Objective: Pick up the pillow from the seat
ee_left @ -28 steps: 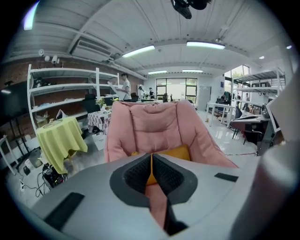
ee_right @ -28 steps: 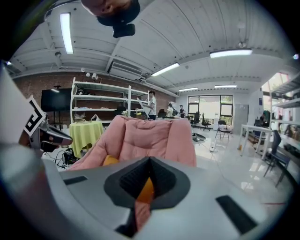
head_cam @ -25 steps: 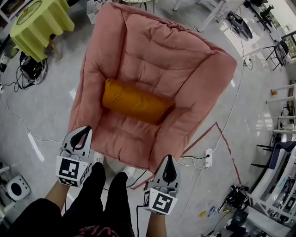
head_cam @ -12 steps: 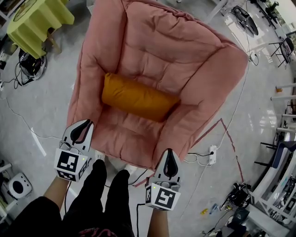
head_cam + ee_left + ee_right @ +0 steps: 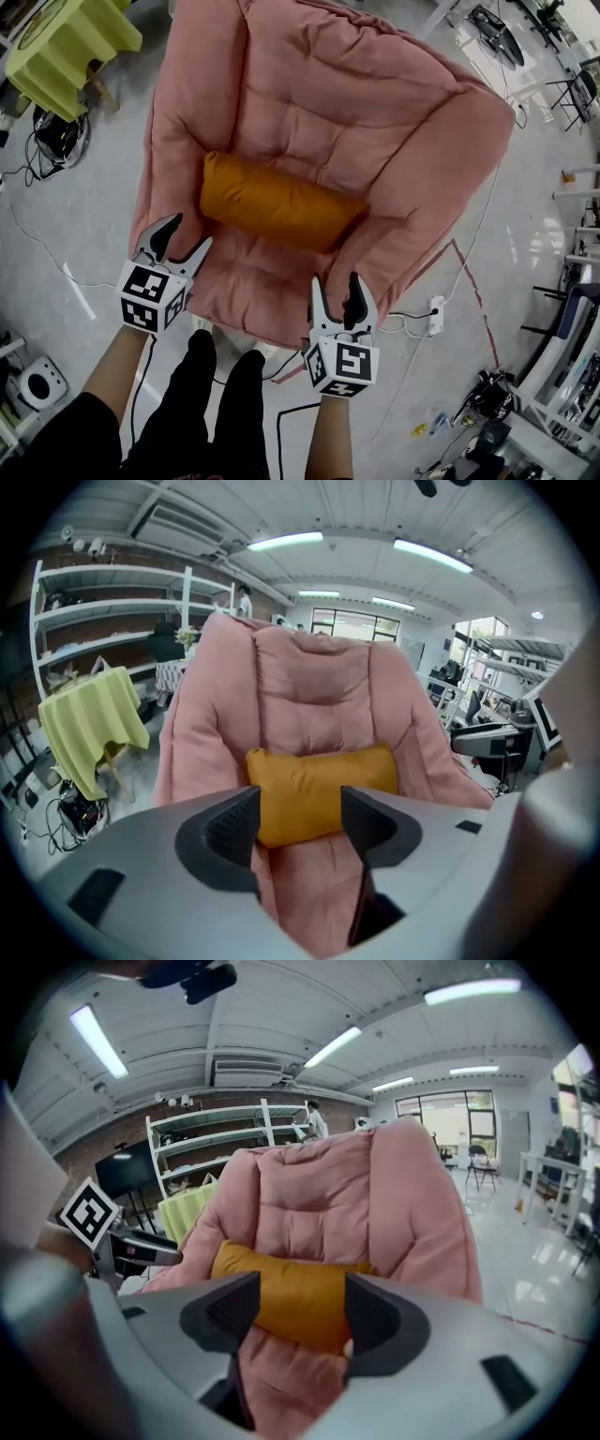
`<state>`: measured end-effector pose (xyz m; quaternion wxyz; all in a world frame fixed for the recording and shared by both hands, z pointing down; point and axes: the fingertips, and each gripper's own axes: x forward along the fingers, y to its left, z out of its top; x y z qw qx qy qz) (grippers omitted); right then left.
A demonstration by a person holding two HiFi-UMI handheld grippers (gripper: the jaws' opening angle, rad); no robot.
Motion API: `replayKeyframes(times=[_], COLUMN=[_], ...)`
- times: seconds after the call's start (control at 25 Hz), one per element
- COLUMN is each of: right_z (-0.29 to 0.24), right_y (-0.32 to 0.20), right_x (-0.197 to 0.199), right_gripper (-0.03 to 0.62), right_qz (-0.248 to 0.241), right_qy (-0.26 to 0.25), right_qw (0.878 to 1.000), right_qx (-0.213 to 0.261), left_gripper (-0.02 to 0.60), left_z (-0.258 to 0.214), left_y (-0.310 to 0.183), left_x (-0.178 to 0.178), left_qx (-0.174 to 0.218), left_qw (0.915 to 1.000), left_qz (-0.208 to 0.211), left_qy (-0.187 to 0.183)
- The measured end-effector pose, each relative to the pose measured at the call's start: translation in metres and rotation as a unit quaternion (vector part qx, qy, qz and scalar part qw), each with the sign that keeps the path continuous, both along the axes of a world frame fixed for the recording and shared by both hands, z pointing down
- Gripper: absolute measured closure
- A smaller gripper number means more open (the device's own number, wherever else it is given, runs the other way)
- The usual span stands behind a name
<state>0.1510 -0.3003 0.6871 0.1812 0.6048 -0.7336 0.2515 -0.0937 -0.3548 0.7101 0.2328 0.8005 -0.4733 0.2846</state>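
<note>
The fingers (image 5: 230, 832) of our left gripper (image 5: 186, 240) are spreading wide with nothing between them, over the front corner of the pink padded fabric armchair (image 5: 375, 112) at its left armrest. The fingers (image 5: 380, 1321) of our right gripper (image 5: 336, 287) are spreading too, also empty, at the armchair's front edge by its right armrest. The orange bolster-shaped pillow (image 5: 277, 202) lies across the armchair's seat against the backrest, hemmed in by both armrests. The strip of seat cushion in front of it is bare. Each gripper's cube bears black-and-white square markers (image 5: 150, 298). The armchair stands on a glossy grey floor (image 5: 84, 216). To its right run red tape lines (image 5: 459, 281), with a white power strip (image 5: 434, 314) close by. Beyond its left side stands a table draped in yellow-green cloth (image 5: 56, 56).
</note>
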Motion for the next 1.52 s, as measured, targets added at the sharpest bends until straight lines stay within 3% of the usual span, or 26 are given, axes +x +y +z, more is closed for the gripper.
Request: replayKeyframes(times=[0.12, 0.44, 0.8, 1.08, 1.52], right_z=[0.026, 0.095, 0.145, 0.165, 0.177], right_y=[-0.013, -0.049, -0.067, -0.079, -0.081], right_x=[0.001, 0.0, 0.011, 0.014, 0.012], right_gripper=[0.301, 0.275, 0.263, 0.263, 0.264], right_qz=[0.007, 0.006, 0.018, 0.012, 0.011], right_qy=[-0.019, -0.009, 0.001, -0.018, 0.005], right_qw=[1.0, 0.997, 0.992, 0.991, 0.992], right_qx=[-0.024, -0.075, -0.128, -0.131, -0.129], left_gripper=[0.318, 0.285, 0.279, 0.279, 0.303], left_z=[0.023, 0.078, 0.108, 0.123, 0.138], left_y=[-0.012, -0.044, -0.063, -0.074, -0.072], left_x=[-0.001, 0.003, 0.015, 0.021, 0.027], left_qx=[-0.012, -0.041, -0.057, -0.076, -0.078], left_qw=[0.9998, 0.9986, 0.9975, 0.9964, 0.9954], left_qz=[-0.012, -0.029, -0.019, -0.013, -0.005], left_qy=[-0.005, -0.019, -0.037, -0.036, -0.055])
